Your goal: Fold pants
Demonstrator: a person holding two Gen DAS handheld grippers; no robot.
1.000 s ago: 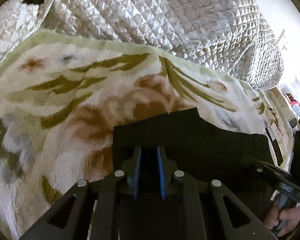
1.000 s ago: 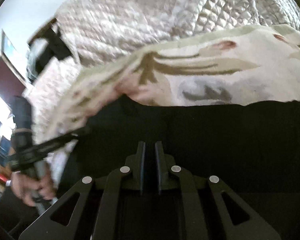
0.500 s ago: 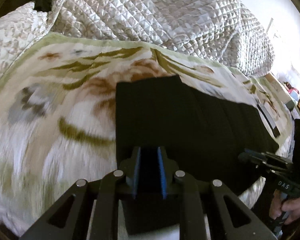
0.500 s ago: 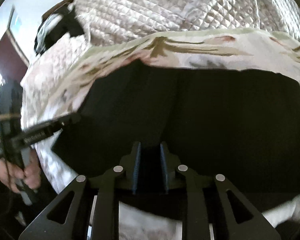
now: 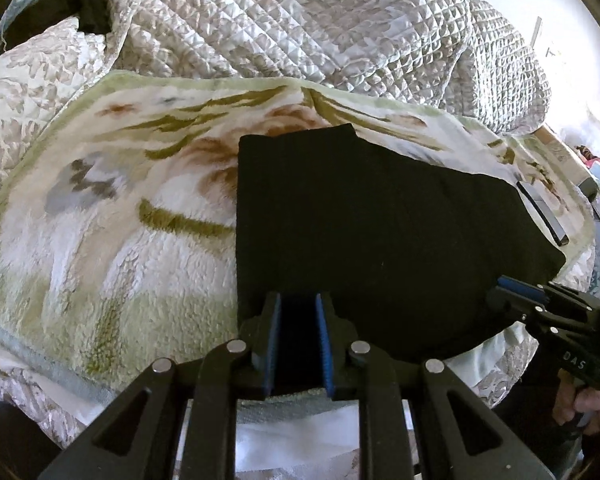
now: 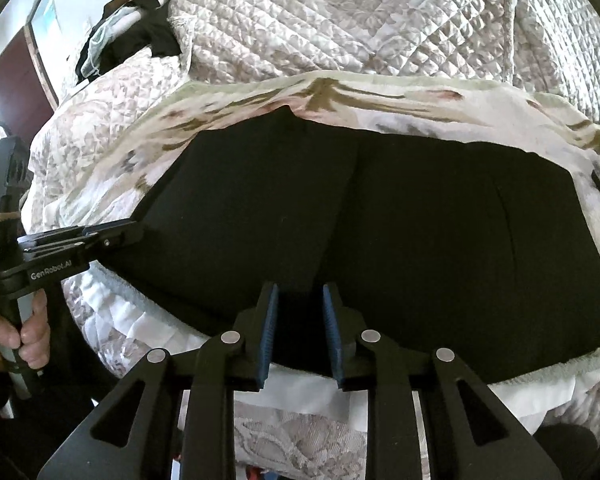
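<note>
Black pants (image 5: 372, 232) lie flat, folded lengthwise, on a fleece floral blanket (image 5: 100, 216) on the bed; they also fill the middle of the right wrist view (image 6: 380, 220). My left gripper (image 5: 298, 308) is at the pants' near edge by their left end, jaws a little apart with black cloth between the blue pads. My right gripper (image 6: 300, 300) is at the near edge further right, jaws a little apart with cloth between them. Each gripper shows in the other's view: the right one (image 5: 516, 284), the left one (image 6: 112, 232).
A quilted silver-white comforter (image 5: 320, 28) is heaped behind the blanket. A dark flat device (image 5: 542, 212) lies on the blanket past the pants' right end. Dark clothing (image 6: 132, 36) hangs at the bed's far left. The bed edge drops off just below both grippers.
Both grippers have pulled back toward me, to the near edge of the bed. The pants, close under the cameras before, now lie spread out flat on the blanket.
</note>
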